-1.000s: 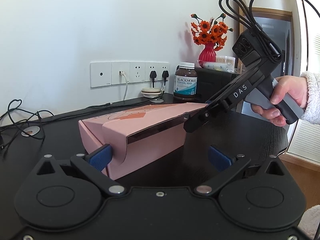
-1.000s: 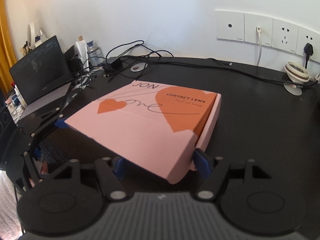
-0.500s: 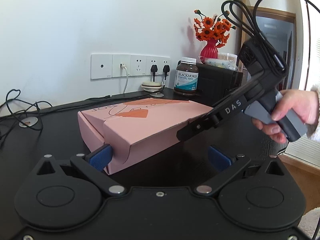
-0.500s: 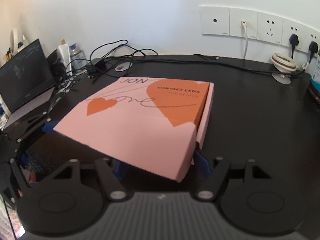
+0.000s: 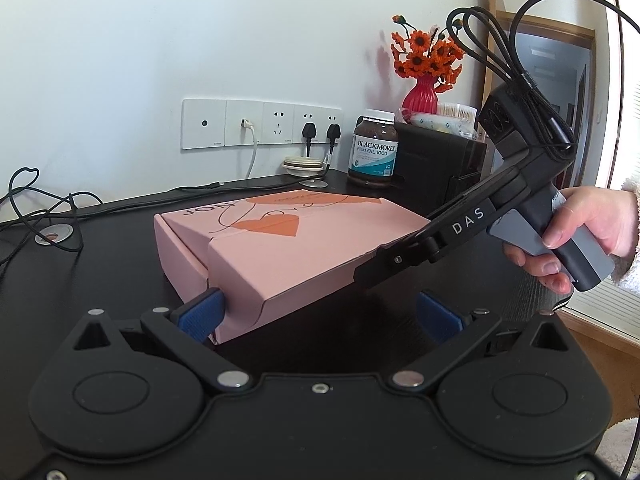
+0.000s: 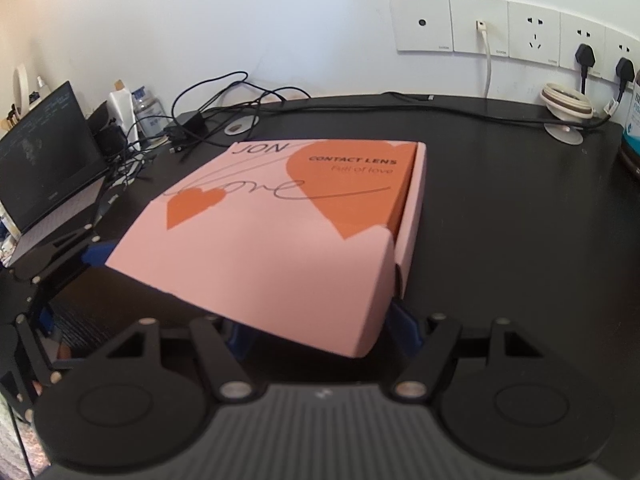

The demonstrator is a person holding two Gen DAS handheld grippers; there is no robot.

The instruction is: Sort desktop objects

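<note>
**A:** What has changed for us in the last second?

**B:** The lid of the pink box (image 6: 280,220) has come down. A moment ago it stood raised, with a dark gap under it. Now it lies almost flat on the base. We judge the box nearly shut, so it can soon be sorted as one piece.

**A:** And our fingers?

**B:** The right gripper (image 6: 320,326) is at the bottom of its frame with the lid's front flap between its fingers. We cannot tell whether the pads press on it. The left gripper (image 5: 320,312) has its fingers spread wide. One pad touches the box's near corner and the other is clear of it.

**A:** Where is the box, and how does it look?

**B:** It lies in the middle of the dark worktop (image 6: 500,220), at the centre of both frames. It is flat pink cardboard with orange hearts, a looping script line and "CONTACT LENS" printed on top. The front flap hangs loose and is not yet tucked in.
</note>
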